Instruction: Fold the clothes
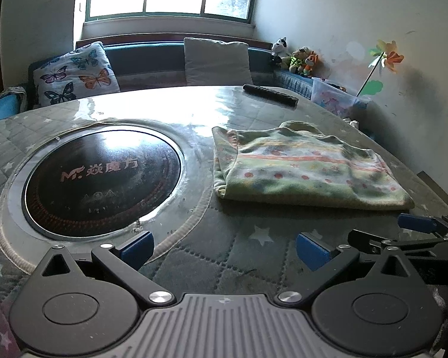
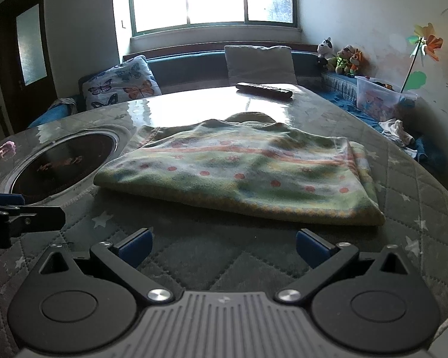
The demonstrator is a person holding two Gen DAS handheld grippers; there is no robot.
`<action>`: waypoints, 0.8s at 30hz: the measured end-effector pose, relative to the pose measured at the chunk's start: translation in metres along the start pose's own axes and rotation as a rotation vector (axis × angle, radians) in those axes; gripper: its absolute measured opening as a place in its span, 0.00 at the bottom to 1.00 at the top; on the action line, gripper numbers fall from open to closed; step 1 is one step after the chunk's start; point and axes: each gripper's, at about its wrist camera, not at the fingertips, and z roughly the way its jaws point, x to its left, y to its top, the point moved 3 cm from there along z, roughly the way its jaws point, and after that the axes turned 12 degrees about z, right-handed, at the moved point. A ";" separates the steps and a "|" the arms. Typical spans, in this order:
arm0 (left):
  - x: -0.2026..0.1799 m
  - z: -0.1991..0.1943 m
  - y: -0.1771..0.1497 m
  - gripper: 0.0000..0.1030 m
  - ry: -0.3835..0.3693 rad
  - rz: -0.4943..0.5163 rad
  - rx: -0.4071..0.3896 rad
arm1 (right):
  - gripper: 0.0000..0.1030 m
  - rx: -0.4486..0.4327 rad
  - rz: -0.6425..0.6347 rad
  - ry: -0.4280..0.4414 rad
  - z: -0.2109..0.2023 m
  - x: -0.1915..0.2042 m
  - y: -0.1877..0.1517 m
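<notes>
A green garment with orange stripes and red dots (image 1: 301, 167) lies folded flat on the quilted table; it also shows in the right wrist view (image 2: 236, 170). My left gripper (image 1: 224, 249) is open and empty, low over the table just in front of and left of the garment. My right gripper (image 2: 224, 247) is open and empty, just in front of the garment's near edge. The right gripper's fingers (image 1: 415, 223) show at the right edge of the left wrist view. The left gripper's fingers (image 2: 6, 200) show at the left edge of the right wrist view.
A round black induction cooktop (image 1: 104, 176) is set into the table left of the garment. A black remote (image 1: 270, 95) lies at the table's far side. Behind are a bench with pillows (image 1: 74, 73), stuffed toys (image 1: 298, 58) and a plastic box (image 1: 334, 97).
</notes>
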 end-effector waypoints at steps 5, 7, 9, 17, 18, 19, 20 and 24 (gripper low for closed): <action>-0.002 -0.002 -0.002 1.00 0.003 0.005 0.004 | 1.00 0.005 0.007 -0.017 0.000 0.000 -0.001; -0.003 -0.003 -0.002 1.00 0.006 0.006 0.004 | 1.00 0.005 0.009 -0.019 -0.001 0.000 -0.002; -0.003 -0.004 -0.003 1.00 0.008 0.008 0.005 | 1.00 0.004 0.011 -0.023 -0.001 -0.001 -0.002; -0.008 -0.005 -0.006 1.00 0.003 0.022 0.013 | 1.00 0.012 0.031 -0.025 -0.002 -0.002 -0.004; -0.009 -0.005 -0.007 1.00 0.002 0.023 0.015 | 1.00 0.012 0.032 -0.025 -0.002 -0.002 -0.005; -0.010 -0.005 -0.007 1.00 0.002 0.025 0.016 | 1.00 0.013 0.033 -0.027 -0.002 -0.002 -0.005; -0.011 -0.005 -0.007 1.00 0.002 0.026 0.018 | 1.00 0.013 0.034 -0.028 -0.002 -0.001 -0.006; -0.014 -0.005 -0.008 1.00 -0.001 0.035 0.021 | 1.00 0.013 0.037 -0.034 -0.003 -0.001 -0.007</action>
